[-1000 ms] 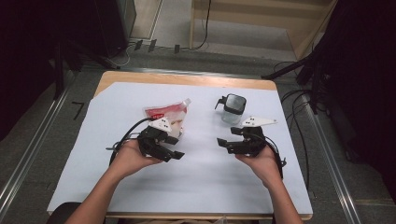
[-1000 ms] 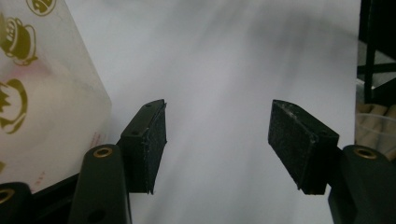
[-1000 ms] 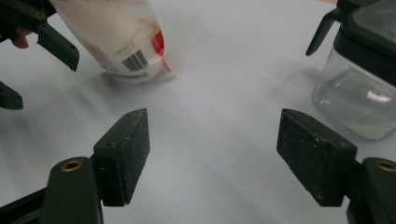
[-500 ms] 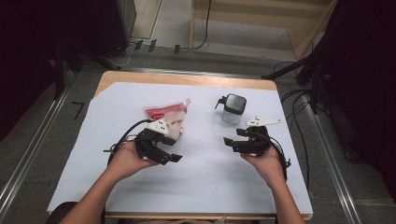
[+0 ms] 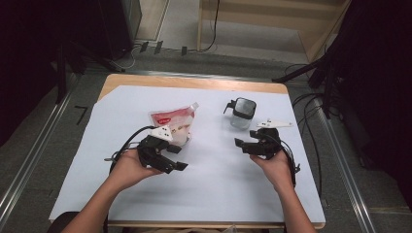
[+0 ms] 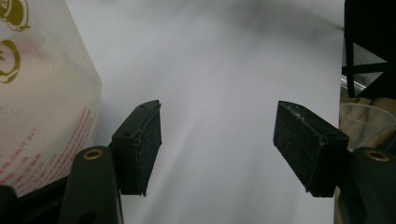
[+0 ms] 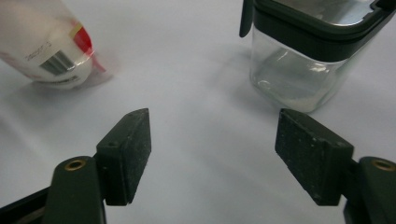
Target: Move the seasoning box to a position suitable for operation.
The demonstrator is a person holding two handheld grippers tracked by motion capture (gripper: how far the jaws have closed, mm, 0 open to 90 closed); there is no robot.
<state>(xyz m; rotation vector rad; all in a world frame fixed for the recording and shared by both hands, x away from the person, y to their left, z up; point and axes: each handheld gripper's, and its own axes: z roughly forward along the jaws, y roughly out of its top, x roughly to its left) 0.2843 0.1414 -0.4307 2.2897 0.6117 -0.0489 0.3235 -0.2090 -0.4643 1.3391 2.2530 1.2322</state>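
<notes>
Pouch and jar between two open grippers

The clear, red-labelled pouch [image 5: 174,125] lies left of the dark-lidded glass jar [image 5: 241,114]; the left gripper [image 5: 176,158] and right gripper [image 5: 244,143] gape empty, nearer than the jar.

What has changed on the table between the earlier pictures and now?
Little has changed. Both hand-held grippers, left and right, shifted only slightly; their jaws flexed a little and stand open, holding nothing. The pouch and the glass jar stayed where they were.
</notes>
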